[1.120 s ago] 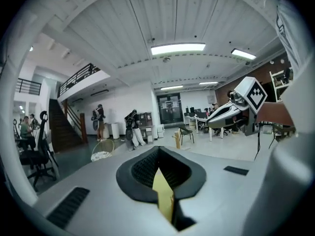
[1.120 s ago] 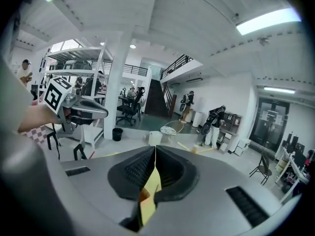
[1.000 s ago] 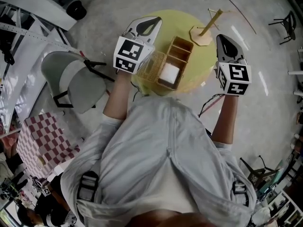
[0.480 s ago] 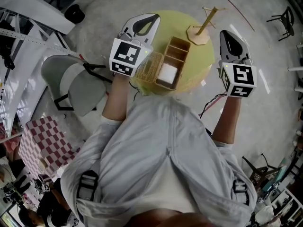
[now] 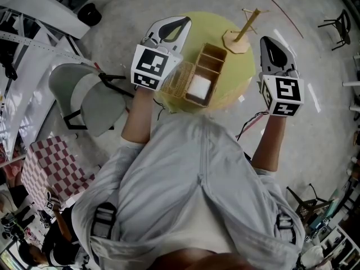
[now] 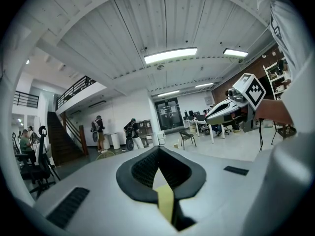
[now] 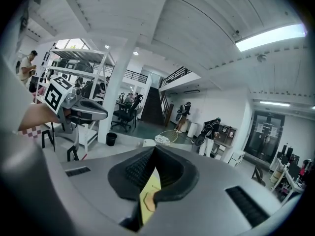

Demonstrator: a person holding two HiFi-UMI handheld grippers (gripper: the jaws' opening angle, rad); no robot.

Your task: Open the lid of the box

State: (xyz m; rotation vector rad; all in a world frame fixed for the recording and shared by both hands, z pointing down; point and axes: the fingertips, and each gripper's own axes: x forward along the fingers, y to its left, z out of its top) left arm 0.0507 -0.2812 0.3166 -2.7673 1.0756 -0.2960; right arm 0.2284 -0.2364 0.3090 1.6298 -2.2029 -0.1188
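A wooden box [image 5: 209, 72] with several compartments stands on a round yellow table [image 5: 236, 77]. Its woven lid [image 5: 180, 79] lies swung open on the box's left side. A white block [image 5: 200, 86] fills the nearest compartment. My left gripper [image 5: 183, 21] hovers left of the box, jaws shut and empty. To the right of the table, my right gripper [image 5: 264, 43] is also shut and empty. Both point out level over the room, so the left gripper view [image 6: 158, 167] and the right gripper view [image 7: 151, 167] show closed pads and no box.
A wooden stand with a slanted stick [image 5: 241, 38] sits at the table's far right. A grey chair [image 5: 84, 97] stands left of the table, a checkered cloth [image 5: 53, 170] lower left. People stand far off by a stair [image 7: 187, 113].
Both grippers have lifted slightly and drawn a little outward from the box. The box and its open lid have not moved.
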